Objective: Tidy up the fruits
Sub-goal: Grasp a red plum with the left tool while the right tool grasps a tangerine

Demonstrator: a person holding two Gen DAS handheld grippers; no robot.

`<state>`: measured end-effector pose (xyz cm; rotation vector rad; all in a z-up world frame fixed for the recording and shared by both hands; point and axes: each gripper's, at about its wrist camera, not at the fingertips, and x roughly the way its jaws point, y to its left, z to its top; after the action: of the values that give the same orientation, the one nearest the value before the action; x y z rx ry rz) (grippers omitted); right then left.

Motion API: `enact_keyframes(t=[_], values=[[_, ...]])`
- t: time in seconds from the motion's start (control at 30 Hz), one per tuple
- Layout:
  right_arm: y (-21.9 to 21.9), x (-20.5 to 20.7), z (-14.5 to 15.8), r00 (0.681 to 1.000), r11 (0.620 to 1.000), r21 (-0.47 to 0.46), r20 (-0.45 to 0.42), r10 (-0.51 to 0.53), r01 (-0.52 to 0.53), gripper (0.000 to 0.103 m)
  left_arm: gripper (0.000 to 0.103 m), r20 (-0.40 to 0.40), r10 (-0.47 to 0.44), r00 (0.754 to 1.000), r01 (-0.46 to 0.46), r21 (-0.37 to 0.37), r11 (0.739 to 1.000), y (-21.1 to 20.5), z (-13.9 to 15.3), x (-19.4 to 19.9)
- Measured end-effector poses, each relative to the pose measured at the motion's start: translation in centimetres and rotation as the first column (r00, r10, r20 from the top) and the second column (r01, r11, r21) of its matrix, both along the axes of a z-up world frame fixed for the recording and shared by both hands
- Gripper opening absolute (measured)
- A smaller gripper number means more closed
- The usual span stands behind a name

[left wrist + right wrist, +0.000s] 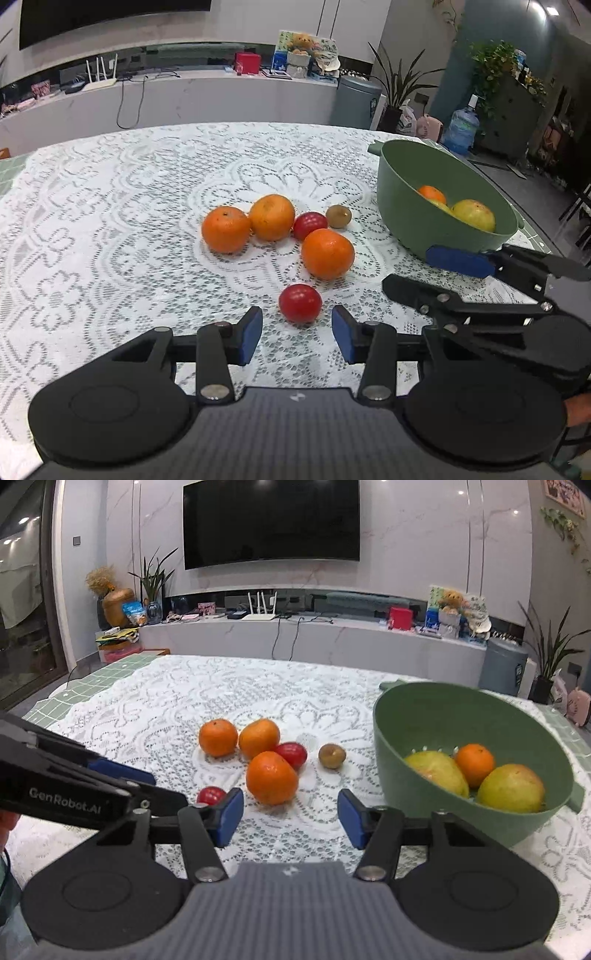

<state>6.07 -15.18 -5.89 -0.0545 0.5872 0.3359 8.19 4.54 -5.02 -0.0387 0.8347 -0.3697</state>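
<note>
Three oranges lie on the lace cloth; the nearest orange (327, 253) (272, 777) is in the middle. A near red fruit (300, 303) (210, 795) sits just ahead of my open, empty left gripper (297, 334). A second red fruit (309, 225) (292, 754) and a brown kiwi (338, 216) (332, 755) lie behind. The green bowl (402, 218) (402, 775) at the right holds two yellow-green fruits and an orange. My right gripper (290, 818) is open and empty, near the bowl; it shows in the left wrist view (428, 273).
The table wears a white lace cloth (110, 240) over a green mat (110, 672). Beyond the far edge stand a white TV counter (314, 638), a grey bin (502, 668) and potted plants.
</note>
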Motion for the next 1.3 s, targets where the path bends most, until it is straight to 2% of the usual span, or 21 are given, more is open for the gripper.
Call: enact_keyframes(t=[0.17,0.37,0.6,0.67,0.83,1.07,1.3], values=[[-0.1,0.8,-1.1,1.000,1.000,-0.014,-0.028,-0.007,0.007,0.053,0.051,-0.023,-0.011,1.000,0.011,-0.016,1.000,-0.8,-0.9,1.0],[-0.4,1.9,-2.3,0.999,1.000,-0.003,-0.054,0.006,-0.006,0.052,0.051,-0.026,-0.004,1.000,0.005,0.017,1.000,-1.4,-2.0,1.9],[-0.6,2.7,-3.0,0.997,1.000,0.011,-0.077,0.007,-0.006,0.052,0.051,-0.035,-0.010,0.999,0.010,-0.002,1.000,-1.3,-2.5,2.7],[-0.6,2.8,-3.1,0.997,1.000,0.010,-0.075,0.009,-0.008,0.052,0.050,-0.044,-0.009,0.999,0.009,-0.008,1.000,-1.3,-2.7,2.9],[-0.4,3.0,-3.1,0.998,1.000,0.012,-0.062,0.021,-0.020,0.052,0.037,-0.056,-0.007,0.998,0.005,-0.029,1.000,-1.2,-2.8,2.9],[0.8,3.7,-2.8,0.998,0.998,0.007,-0.031,0.059,-0.059,0.052,0.037,-0.018,0.048,0.999,-0.049,-0.058,0.997,0.0,-1.6,2.7],[3.5,4.8,-2.5,0.995,0.992,-0.068,0.014,0.103,-0.102,0.052,0.037,0.004,0.126,0.992,-0.125,-0.076,0.989,1.6,-0.9,3.0]])
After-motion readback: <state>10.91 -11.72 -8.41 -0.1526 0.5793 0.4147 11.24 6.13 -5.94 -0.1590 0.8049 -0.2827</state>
